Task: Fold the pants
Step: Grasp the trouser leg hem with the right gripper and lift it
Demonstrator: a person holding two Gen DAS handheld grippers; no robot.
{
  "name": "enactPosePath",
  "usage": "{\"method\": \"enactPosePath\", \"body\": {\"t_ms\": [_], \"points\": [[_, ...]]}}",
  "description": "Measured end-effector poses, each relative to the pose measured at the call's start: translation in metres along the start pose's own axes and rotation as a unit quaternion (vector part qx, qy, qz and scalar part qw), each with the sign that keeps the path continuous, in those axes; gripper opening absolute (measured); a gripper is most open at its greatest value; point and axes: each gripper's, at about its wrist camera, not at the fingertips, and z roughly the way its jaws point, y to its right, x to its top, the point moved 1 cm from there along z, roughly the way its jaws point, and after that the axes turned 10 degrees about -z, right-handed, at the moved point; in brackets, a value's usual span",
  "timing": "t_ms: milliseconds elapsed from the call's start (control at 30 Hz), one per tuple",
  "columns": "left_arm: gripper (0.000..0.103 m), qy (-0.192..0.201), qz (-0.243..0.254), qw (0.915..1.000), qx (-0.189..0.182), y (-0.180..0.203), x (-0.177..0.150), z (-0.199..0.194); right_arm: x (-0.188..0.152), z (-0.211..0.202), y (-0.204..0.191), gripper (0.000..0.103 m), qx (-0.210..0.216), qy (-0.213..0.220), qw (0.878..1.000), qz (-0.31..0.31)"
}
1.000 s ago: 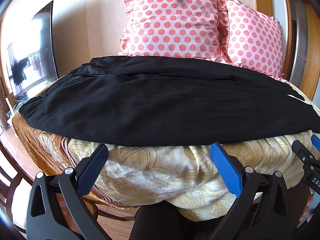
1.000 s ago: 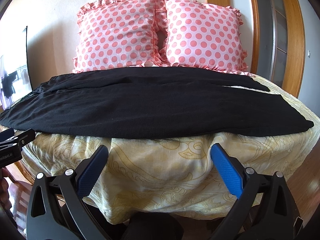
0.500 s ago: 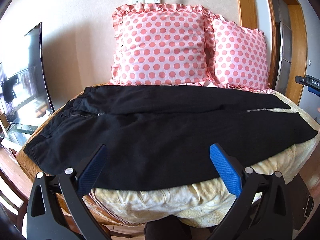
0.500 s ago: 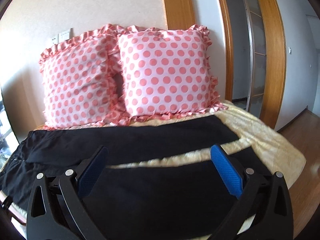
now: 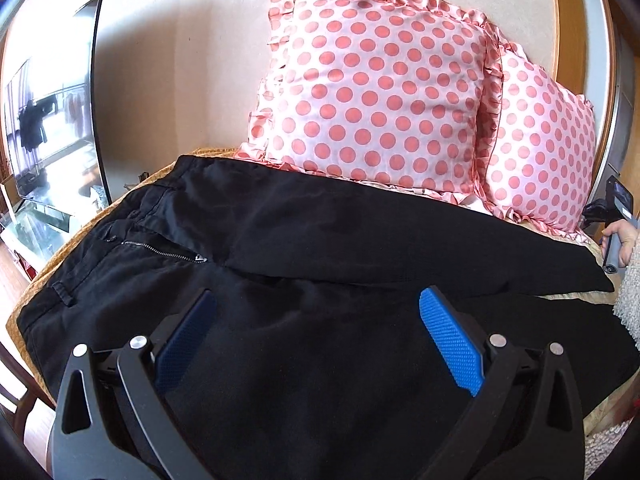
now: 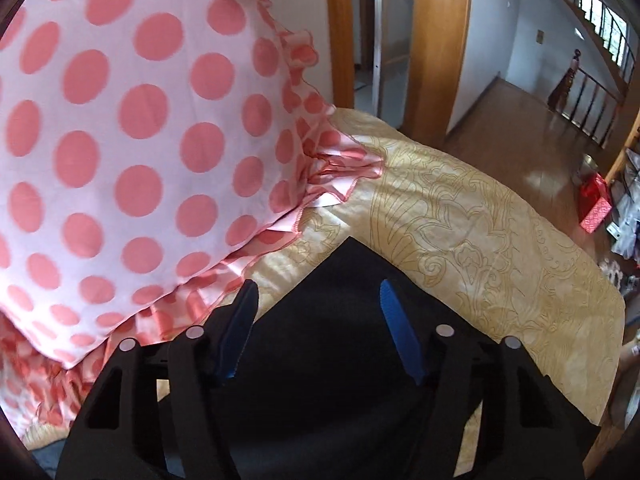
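Note:
Black pants (image 5: pixel 320 240) lie flat across the bed, waistband and zipper (image 5: pixel 160 249) at the left, two legs running right. My left gripper (image 5: pixel 316 312) is open and empty, hovering over the near leg by the crotch. My right gripper (image 6: pixel 318 296) is open, fingers either side of the hem corner of the far leg (image 6: pixel 348 264), near the bed's right end. The hand holding the right gripper (image 5: pixel 618 236) shows at the right edge of the left wrist view.
Two pink polka-dot pillows (image 5: pixel 380 92) (image 6: pixel 120 140) stand against the wall behind the pants. A yellow patterned bedspread (image 6: pixel 480 220) covers the bed. A TV (image 5: pixel 52 120) stands at the left. A wooden door frame (image 6: pixel 436 40) and wood floor lie to the right.
Both grippers have moved forward from the bed's front edge over the pants. The left moved toward the crotch area; the right swung far right to the far leg's hem corner by the pillow.

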Motion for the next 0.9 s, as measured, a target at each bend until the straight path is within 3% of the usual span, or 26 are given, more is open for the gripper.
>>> {"method": "enactPosePath", "body": {"t_ms": [167,233,267,400,467,733,900], "points": [[0.101,0.009,0.036,0.9991,0.018,0.012,0.001,0.016,-0.001,0.046,-0.014,0.063,-0.055,-0.044,0.998,-0.006],[0.101,0.005,0.032,0.9993,0.019,0.013,0.002,0.022,-0.009,0.055,-0.015,0.058,-0.064,-0.058,0.996,-0.005],[0.101,0.003,0.03,0.9994,0.019,0.013,0.002,0.024,-0.011,0.054,-0.014,0.052,-0.064,-0.043,0.997,-0.003],[0.101,-0.005,0.029,0.9992,0.027,0.013,-0.002,0.031,-0.017,0.045,-0.005,0.017,-0.031,-0.023,0.999,0.006],[0.101,-0.008,0.027,0.9993,0.026,0.013,-0.003,0.031,-0.019,0.043,0.009,0.006,0.019,-0.013,0.999,0.038],[0.101,0.001,0.001,1.0,-0.003,0.005,0.003,0.01,-0.053,-0.029,0.061,0.003,0.146,0.066,0.984,0.075],[0.101,0.023,-0.018,0.9996,-0.007,-0.006,0.005,-0.014,-0.105,-0.092,0.104,0.003,0.206,0.12,0.968,0.079]]}}
